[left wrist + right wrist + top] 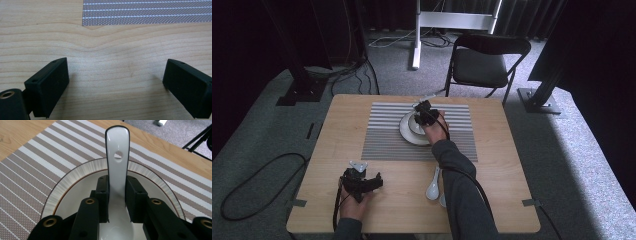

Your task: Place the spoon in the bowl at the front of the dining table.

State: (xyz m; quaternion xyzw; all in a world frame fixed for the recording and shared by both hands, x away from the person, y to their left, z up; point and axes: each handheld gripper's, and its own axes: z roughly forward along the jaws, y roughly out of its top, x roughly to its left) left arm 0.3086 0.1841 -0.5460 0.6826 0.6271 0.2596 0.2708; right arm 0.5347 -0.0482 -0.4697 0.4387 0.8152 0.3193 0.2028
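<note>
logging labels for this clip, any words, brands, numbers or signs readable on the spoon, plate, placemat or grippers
None: no text, brand, number or sign can be read.
The white spoon held in the right gripper is plain, with just a hole in its handle.
The plate has a ribbed rim, no writing.
The striped placemat has only stripes.
The left gripper pads are bare black.
</note>
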